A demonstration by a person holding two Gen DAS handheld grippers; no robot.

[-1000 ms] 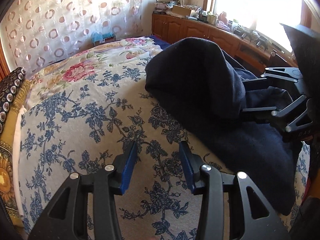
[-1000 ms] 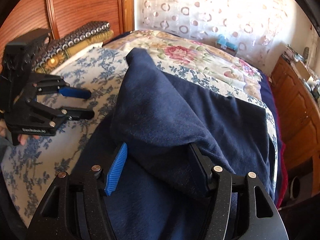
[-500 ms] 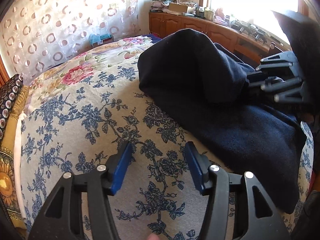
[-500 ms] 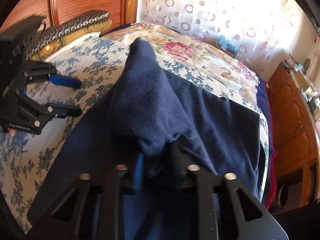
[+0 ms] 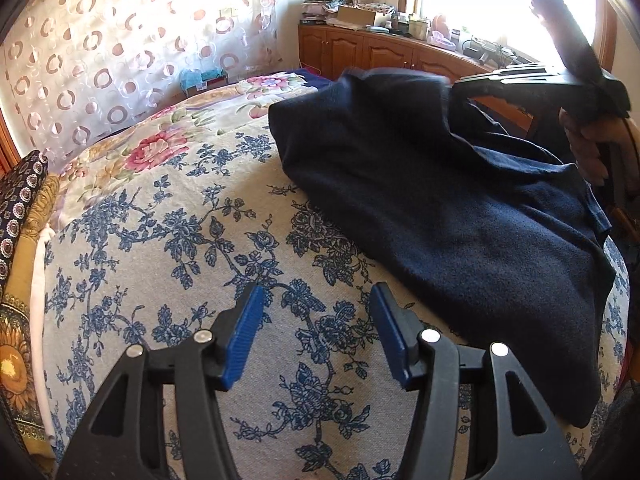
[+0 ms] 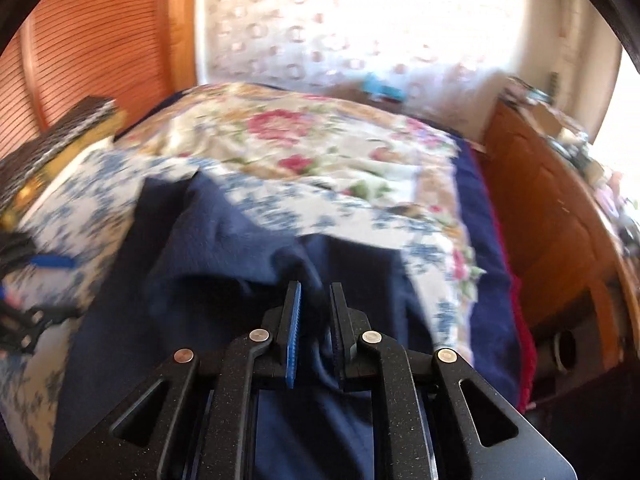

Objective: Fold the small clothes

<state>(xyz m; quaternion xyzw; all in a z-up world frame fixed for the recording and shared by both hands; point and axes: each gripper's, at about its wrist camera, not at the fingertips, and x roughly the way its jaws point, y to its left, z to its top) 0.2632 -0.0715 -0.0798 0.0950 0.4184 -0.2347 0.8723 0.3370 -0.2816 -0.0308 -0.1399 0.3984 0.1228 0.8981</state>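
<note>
A dark navy garment (image 5: 460, 208) lies spread on the blue-flowered bedspread (image 5: 168, 240), partly lifted at its far right. My right gripper (image 6: 316, 296) is shut on a bunched fold of that navy garment (image 6: 224, 248) and holds it raised above the bed; in the left wrist view the right gripper (image 5: 480, 82) shows at the upper right, in a person's hand (image 5: 592, 144). My left gripper (image 5: 316, 312) hovers open over bare bedspread, left of the garment's near edge, with nothing between its blue pads (image 5: 244, 336).
Patterned pillows (image 5: 20, 216) line the left edge of the bed. A wooden headboard (image 6: 100, 48) stands behind them. A cluttered wooden cabinet (image 5: 380, 50) runs under the window beyond the bed. A sheer circle-print curtain (image 5: 132, 40) hangs at the back.
My right gripper closed on a fold of the navy garment, then lifted it and carried it sideways; its view is now blurred. My left gripper opened a little wider and stayed in place.
</note>
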